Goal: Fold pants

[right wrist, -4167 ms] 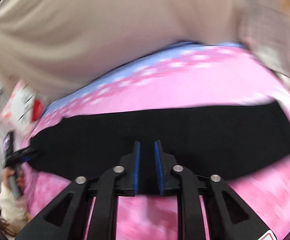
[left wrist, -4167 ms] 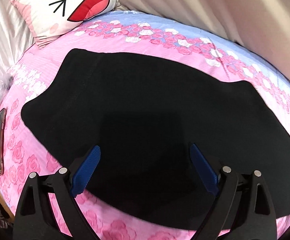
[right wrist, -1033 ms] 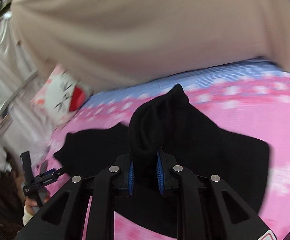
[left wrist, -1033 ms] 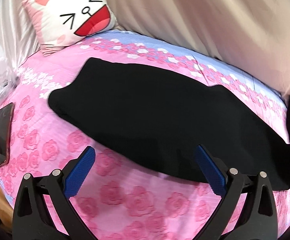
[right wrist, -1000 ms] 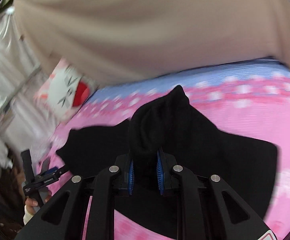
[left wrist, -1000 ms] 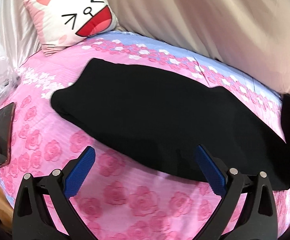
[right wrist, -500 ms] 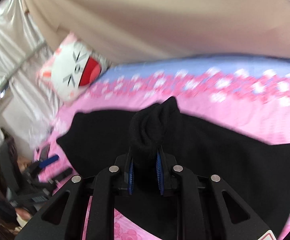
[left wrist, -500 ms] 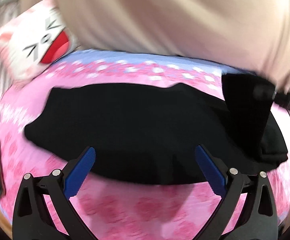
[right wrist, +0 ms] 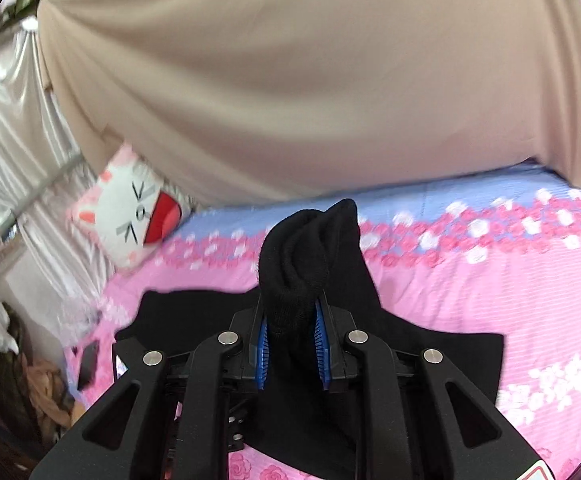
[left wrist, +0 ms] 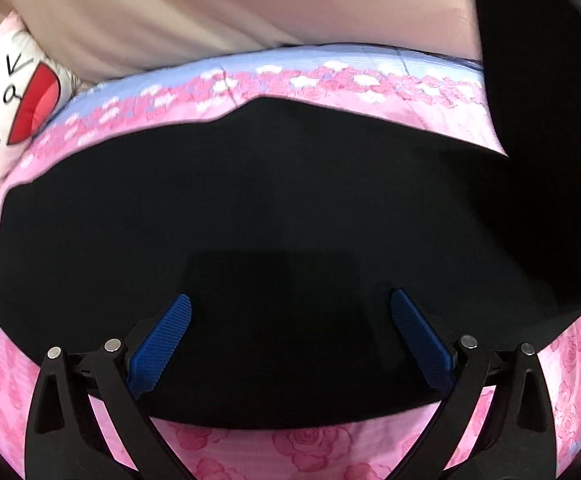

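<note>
Left gripper (left wrist: 290, 332): jaws wide apart, nothing btwn pads, hovering over near-middle of the black pants (left wrist: 250, 220), which lie spread across the pink bedsheet (left wrist: 310, 448). Right gripper (right wrist: 291, 354): pinched on a bunched end of the pants, lifted off the bed at right. Risks, imo: bunch is thick & knit-soft, could slip out mid-carry; w/ left not pinning, whole garment may drag → crooked fold.

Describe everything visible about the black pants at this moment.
The pants are plain black, soft knit-looking fabric, lying mostly flat across the pink floral bedsheet. One end is bunched and pinched in the right gripper, lifted off the bed. The left gripper hangs open over the near edge, apparently not gripping.
</note>
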The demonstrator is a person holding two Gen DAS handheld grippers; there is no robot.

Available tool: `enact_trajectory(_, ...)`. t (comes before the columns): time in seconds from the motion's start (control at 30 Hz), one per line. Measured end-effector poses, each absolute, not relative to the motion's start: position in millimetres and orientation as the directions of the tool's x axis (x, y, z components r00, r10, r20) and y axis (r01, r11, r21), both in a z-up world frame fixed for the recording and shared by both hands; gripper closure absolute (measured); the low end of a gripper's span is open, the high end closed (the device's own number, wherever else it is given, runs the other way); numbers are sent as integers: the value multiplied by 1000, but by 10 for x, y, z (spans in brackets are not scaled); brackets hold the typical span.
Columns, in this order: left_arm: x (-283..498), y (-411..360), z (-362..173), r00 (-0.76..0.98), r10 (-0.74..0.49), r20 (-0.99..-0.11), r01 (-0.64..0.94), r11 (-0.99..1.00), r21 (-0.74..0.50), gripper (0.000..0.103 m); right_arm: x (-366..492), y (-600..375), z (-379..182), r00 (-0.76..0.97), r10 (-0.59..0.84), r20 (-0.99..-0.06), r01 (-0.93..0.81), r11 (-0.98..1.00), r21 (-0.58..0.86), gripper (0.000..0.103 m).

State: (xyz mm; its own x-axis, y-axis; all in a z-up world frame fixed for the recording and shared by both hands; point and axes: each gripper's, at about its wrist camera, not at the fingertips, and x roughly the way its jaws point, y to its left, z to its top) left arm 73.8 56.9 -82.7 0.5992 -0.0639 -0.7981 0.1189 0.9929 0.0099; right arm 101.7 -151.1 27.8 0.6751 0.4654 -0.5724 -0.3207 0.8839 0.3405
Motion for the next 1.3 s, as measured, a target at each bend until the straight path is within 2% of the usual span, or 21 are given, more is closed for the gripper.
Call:
enact_trajectory(0.13, 696, 596, -820, 614, -84, -785, 118, 993, -14, 5, 1318, -996, -424, 507, 503, -700, -379, 859, 343, 78)
enact_trajectory(0.17, 696, 617, -811, 617, -88, -782, 121, 993, -17, 5, 1363, -885, -621, 445, 506, -739, -391, 852, 348, 71)
enact_trajectory(0.23, 678, 650, -806, 619, -108, -778, 126, 991, -37, 5, 1295, -831, -767, 406, 511, -758, -398, 845, 357, 69)
enact_trajectory(0.33, 610, 784, -763, 635, -164, -755, 129, 986, -105, 5, 973, -1113, -547, 494, 514, -702, -408, 849, 335, 65)
enact_trajectory(0.4, 499, 938, -716, 661, -175, -730, 99, 984, -147, 5, 749, -1517, -346, 589, 483, -647, -354, 875, 331, 58)
enact_trajectory(0.47, 401, 1105, -682, 685, -201, -700, 75, 976, -206, 5, 498, -2047, -212, 670, 434, -602, -270, 898, 347, 56)
enact_trajectory(0.53, 356, 1272, -673, 709, -210, -673, 30, 963, -269, 5, 304, -2454, -183, 737, 324, -593, -153, 935, 321, 58)
enact_trajectory(0.57, 365, 1314, -670, 715, -203, -668, 6, 959, -285, 5, 222, -2617, -230, 746, 287, -601, -111, 943, 313, 69)
enact_trajectory(0.6, 378, 1344, -677, 718, -196, -668, -14, 955, -296, 5, 198, -2702, -319, 733, 282, -619, -90, 942, 323, 87)
enact_trajectory(0.67, 440, 1355, -703, 707, -179, -684, -39, 956, -291, 5, 230, -2738, -560, 692, 293, -660, -72, 938, 340, 89)
enact_trajectory(0.73, 433, 1306, -694, 706, -159, -690, -45, 963, -267, 5, 368, -2681, -991, 612, 236, -755, -47, 963, 264, 91)
enact_trajectory(0.77, 418, 1279, -682, 707, -152, -690, -43, 966, -256, 5, 372, -2679, -1072, 622, 221, -751, -45, 968, 247, 94)
enact_trajectory(0.83, 452, 1277, -683, 706, -147, -693, -43, 968, -248, 5, 318, -2771, -1022, 645, 250, -723, -21, 951, 309, 94)
enact_trajectory(0.93, 450, 1258, -688, 700, -141, -700, -46, 969, -241, 5, 246, -2735, -853, 687, 297, -664, -70, 936, 346, 88)
enact_trajectory(1.03, 445, 1228, -682, 699, -124, -705, -48, 974, -220, 5, 378, -2563, -1081, 629, 262, -732, -75, 957, 279, 89)
enact_trajectory(1.07, 449, 1227, -680, 701, -118, -704, -51, 975, -216, 5, 384, -2553, -1080, 643, 259, -720, -61, 955, 289, 92)
enact_trajectory(1.13, 422, 1249, -670, 708, -108, -698, -65, 974, -216, 5, 323, -2541, -973, 654, 292, -698, -55, 938, 341, 85)
enact_trajectory(1.2, 396, 1292, -662, 717, -114, -688, -73, 969, -236, 5, 268, -2473, -867, 678, 324, -660, -95, 929, 358, 86)
enact_trajectory(1.3, 391, 1311, -663, 718, -119, -686, -74, 966, -246, 5, 388, -2263, -935, 651, 273, -708, -117, 958, 261, 86)
